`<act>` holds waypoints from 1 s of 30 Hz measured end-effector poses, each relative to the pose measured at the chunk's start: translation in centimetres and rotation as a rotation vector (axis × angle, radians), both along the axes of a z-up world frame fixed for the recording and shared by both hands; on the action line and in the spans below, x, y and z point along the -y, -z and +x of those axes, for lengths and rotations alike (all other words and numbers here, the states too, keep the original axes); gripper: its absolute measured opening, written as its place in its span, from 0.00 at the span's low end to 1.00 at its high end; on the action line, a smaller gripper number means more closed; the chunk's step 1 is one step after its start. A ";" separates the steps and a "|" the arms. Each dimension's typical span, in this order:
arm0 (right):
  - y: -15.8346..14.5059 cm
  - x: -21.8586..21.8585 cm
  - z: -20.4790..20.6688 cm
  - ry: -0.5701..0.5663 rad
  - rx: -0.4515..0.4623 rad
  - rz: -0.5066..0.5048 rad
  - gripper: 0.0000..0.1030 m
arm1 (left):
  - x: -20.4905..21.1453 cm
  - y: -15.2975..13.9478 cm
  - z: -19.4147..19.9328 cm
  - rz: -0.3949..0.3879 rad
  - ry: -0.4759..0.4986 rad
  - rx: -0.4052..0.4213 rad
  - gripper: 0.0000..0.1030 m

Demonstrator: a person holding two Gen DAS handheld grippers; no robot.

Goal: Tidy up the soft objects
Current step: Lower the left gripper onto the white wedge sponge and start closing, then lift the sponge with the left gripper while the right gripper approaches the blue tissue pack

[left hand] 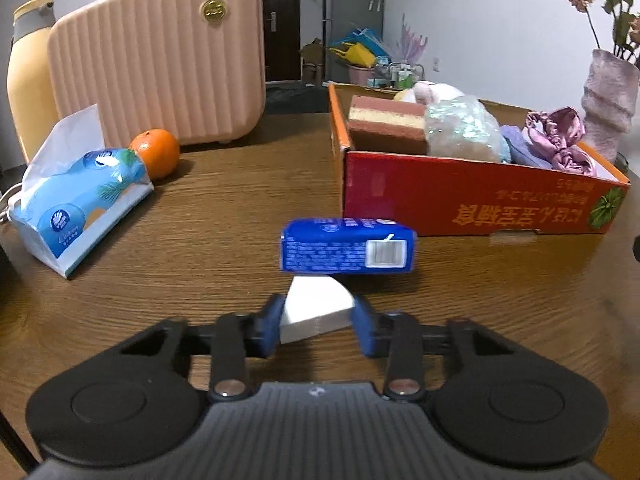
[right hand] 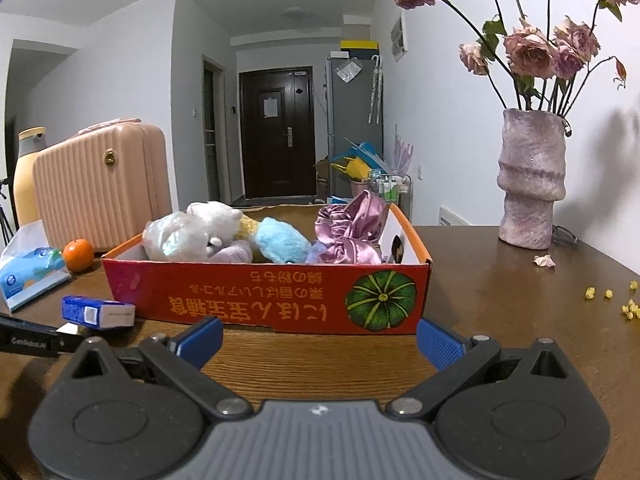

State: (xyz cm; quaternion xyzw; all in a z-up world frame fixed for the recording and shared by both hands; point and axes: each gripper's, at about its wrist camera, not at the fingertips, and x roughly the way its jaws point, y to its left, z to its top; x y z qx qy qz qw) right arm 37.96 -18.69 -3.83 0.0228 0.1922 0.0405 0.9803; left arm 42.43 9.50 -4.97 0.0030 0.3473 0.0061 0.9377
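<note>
My left gripper (left hand: pixel 318 316) is shut on a white wedge-shaped sponge (left hand: pixel 316 310), held low over the table. Just beyond it lies a blue pocket tissue pack (left hand: pixel 347 251), also in the right wrist view (right hand: pixel 98 312). The red cardboard box (left hand: pixel 460 200) (right hand: pixel 264 300) holds several soft things: a brown and yellow sponge (left hand: pixel 386 120), a bagged item (left hand: pixel 460 128), plush toys (right hand: pixel 216 220), a blue fluffy piece (right hand: pixel 280 240) and purple satin scrunchies (right hand: pixel 348 228). My right gripper (right hand: pixel 318 340) is open and empty in front of the box.
A pink ribbed case (left hand: pixel 160 52), a yellow bottle (left hand: pixel 28 72), an orange (left hand: pixel 156 152) and a blue tissue bag (left hand: pixel 80 204) stand at the left. A purple vase of dried roses (right hand: pixel 532 184) stands at the right, with petals and yellow crumbs (right hand: pixel 628 308) on the table.
</note>
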 end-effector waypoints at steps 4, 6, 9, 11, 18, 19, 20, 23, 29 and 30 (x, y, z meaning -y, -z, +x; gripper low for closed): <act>0.0 0.0 0.0 0.007 0.000 -0.003 1.00 | 0.4 -0.1 -0.3 0.014 0.010 0.012 0.32; 0.0 0.0 0.0 0.010 0.001 -0.006 1.00 | 0.4 -0.2 -0.4 0.012 0.005 0.017 0.32; 0.0 0.1 0.1 0.017 -0.001 -0.006 1.00 | 0.1 -0.3 -0.5 0.004 -0.005 0.023 0.31; 0.0 0.2 0.1 0.024 -0.002 -0.003 1.00 | 0.1 -0.4 -0.7 0.004 -0.011 0.032 0.31; 0.0 0.3 0.2 0.031 -0.004 0.002 1.00 | -0.2 -1.2 -2.1 0.008 -0.041 0.079 0.31; 0.0 0.3 0.2 0.031 -0.003 0.002 1.00 | -0.3 -1.4 -2.4 0.007 -0.043 0.086 0.31; 0.0 0.3 0.1 0.031 -0.001 0.003 1.00 | -0.3 -1.6 -2.8 0.008 -0.046 0.096 0.31; 0.0 0.4 0.1 0.031 0.003 0.003 1.00 | -0.3 -2.2 -4.2 0.008 -0.050 0.129 0.31; -0.1 0.2 -0.1 0.027 0.016 -0.005 1.00 | -0.6 -3.1 -6.3 0.008 -0.069 0.175 0.31; -0.1 0.1 -0.2 0.023 0.020 -0.007 1.00 | -0.7 -3.3 -6.5 0.007 -0.075 0.181 0.31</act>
